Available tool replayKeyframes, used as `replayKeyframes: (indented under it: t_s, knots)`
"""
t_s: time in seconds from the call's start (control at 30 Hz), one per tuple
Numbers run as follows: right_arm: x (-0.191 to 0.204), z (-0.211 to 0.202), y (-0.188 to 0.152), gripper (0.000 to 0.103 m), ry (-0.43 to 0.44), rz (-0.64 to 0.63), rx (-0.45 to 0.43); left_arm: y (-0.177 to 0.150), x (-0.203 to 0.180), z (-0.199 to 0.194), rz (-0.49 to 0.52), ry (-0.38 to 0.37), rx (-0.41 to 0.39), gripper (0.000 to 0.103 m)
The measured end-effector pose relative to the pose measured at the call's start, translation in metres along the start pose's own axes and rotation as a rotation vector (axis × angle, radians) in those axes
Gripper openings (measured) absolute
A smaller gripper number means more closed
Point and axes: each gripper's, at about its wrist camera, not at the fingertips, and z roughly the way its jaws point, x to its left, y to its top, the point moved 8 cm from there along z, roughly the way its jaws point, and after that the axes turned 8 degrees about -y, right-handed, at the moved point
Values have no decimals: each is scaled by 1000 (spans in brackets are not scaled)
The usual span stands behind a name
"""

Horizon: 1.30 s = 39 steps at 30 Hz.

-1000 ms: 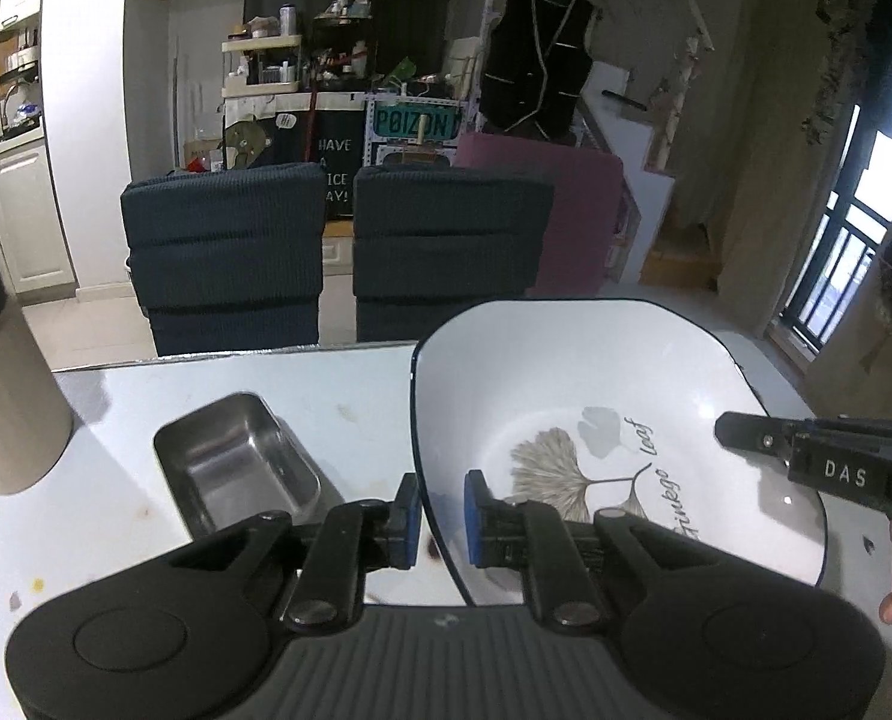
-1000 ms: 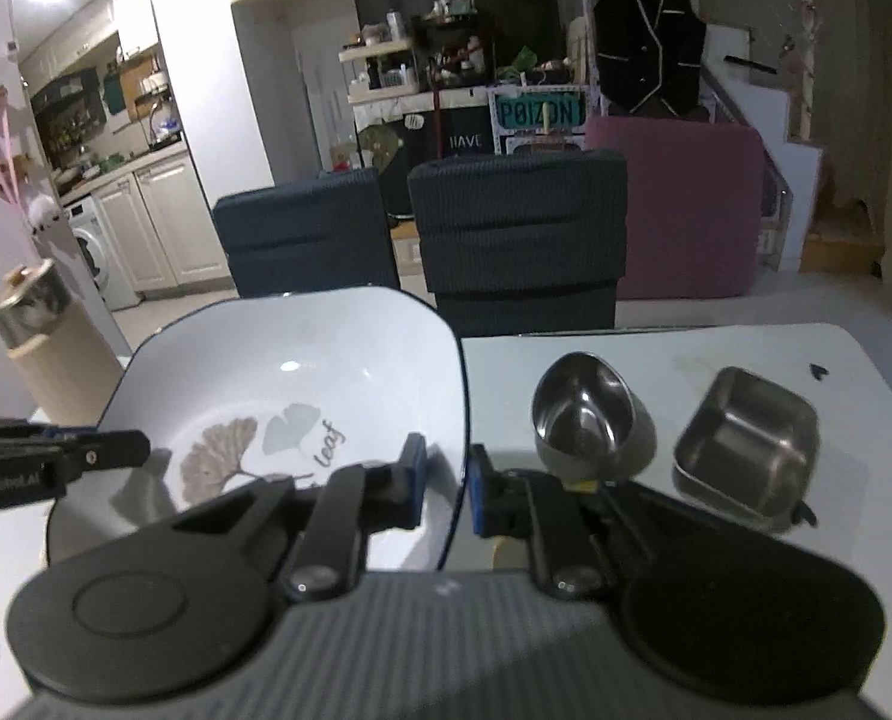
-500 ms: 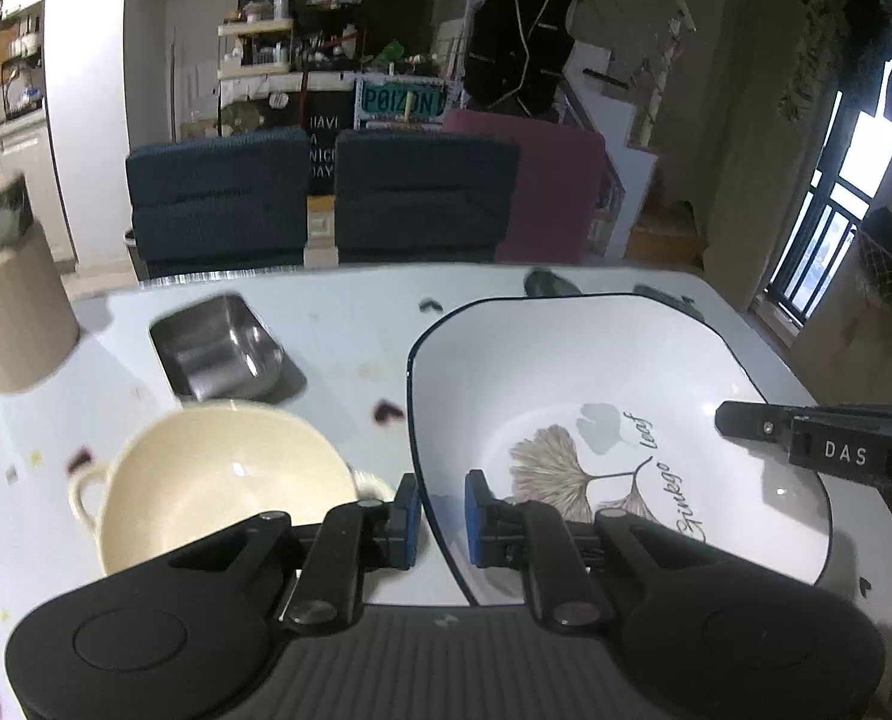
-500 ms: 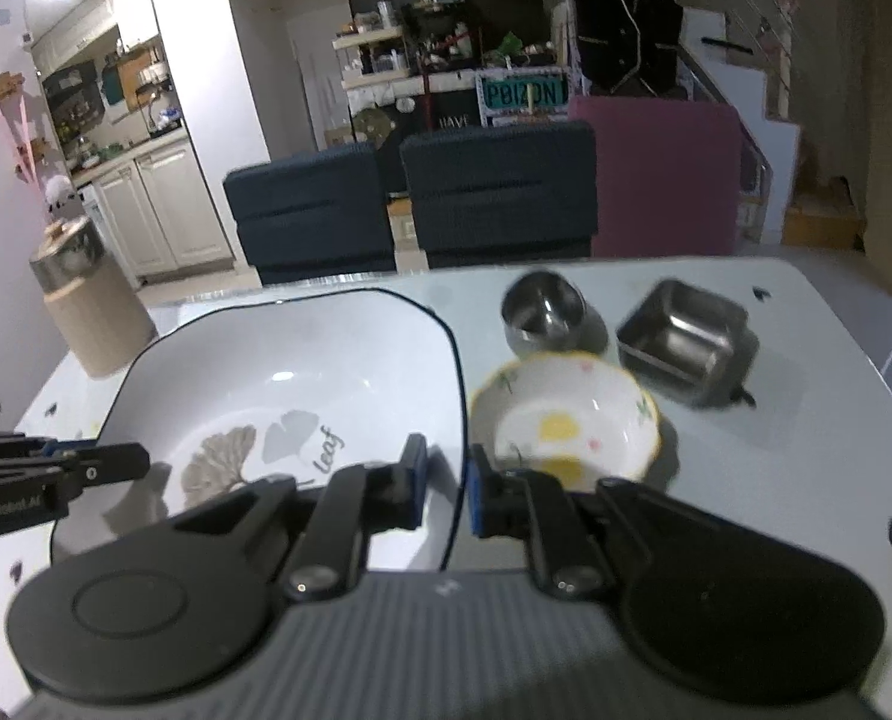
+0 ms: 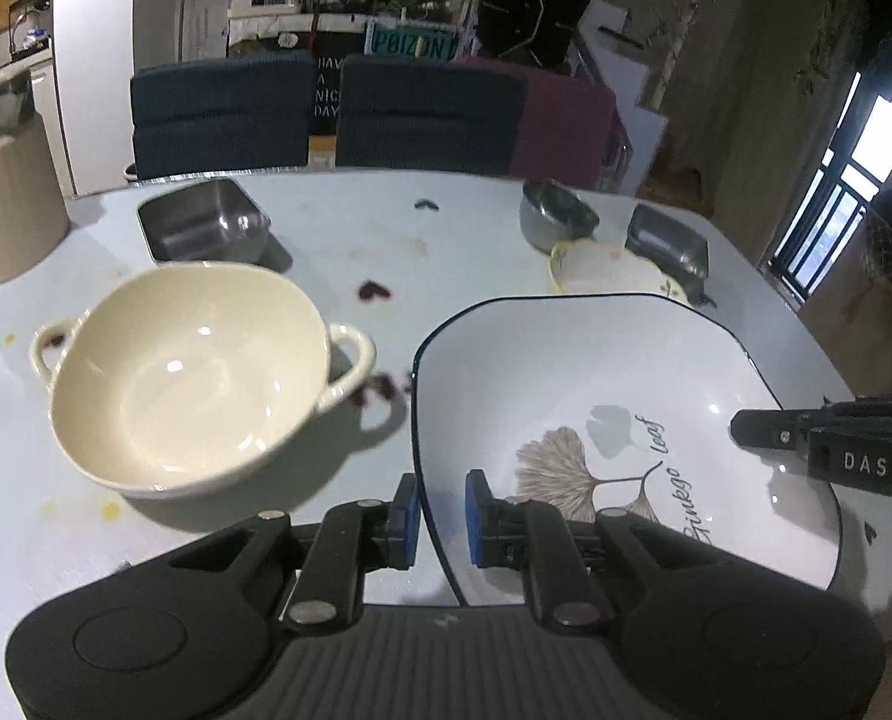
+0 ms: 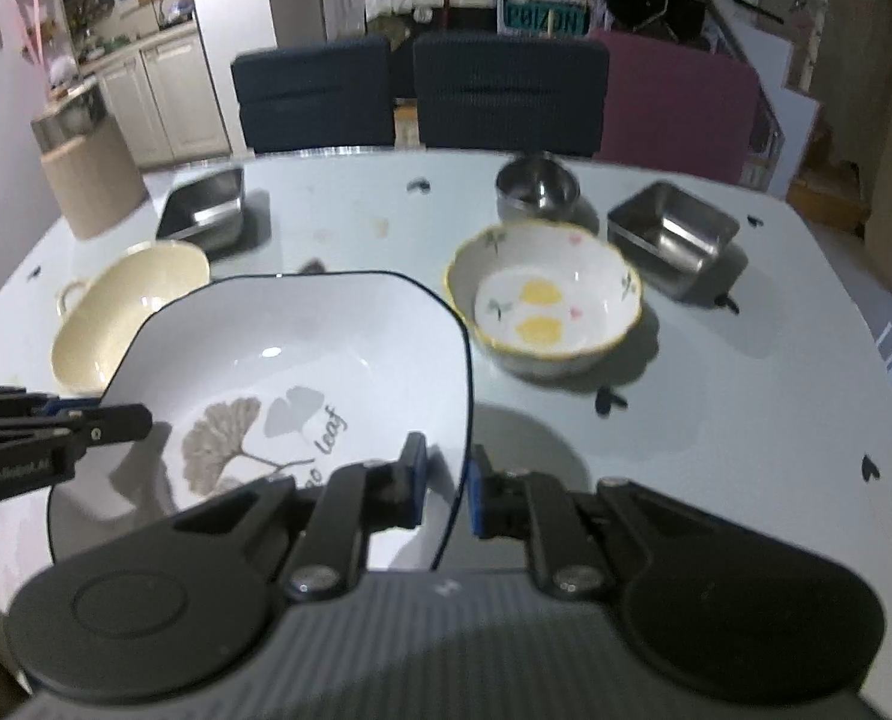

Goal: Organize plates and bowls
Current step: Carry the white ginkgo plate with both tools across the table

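While both grippers clamp opposite rims of the ginkgo-leaf plate, it has come down over the table: a second ago chairs filled both views. Left gripper and right gripper stay narrow on its edge. Plate now hangs between cream two-handled bowl and lemon-print bowl; set-down looks close.

Left gripper: matte black body, ribbed grey top, blue finger pads, silver pivot screws. Right gripper: same build; white "DAS" lettering on its side.
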Motion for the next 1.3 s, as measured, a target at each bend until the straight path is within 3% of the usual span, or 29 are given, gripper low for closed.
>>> replayKeyframes:
  t_s: [0.53, 0.93, 1.3]
  knots:
    - [4, 29, -21, 17, -45, -62, 137, -21, 16, 43, -56, 1, 93, 17]
    - [8, 37, -20, 16, -85, -105, 143, -27, 25, 56, -97, -12, 99, 17]
    - [12, 42, -19, 16, -92, -132, 144, -28, 26, 55, -77, -3, 104, 17]
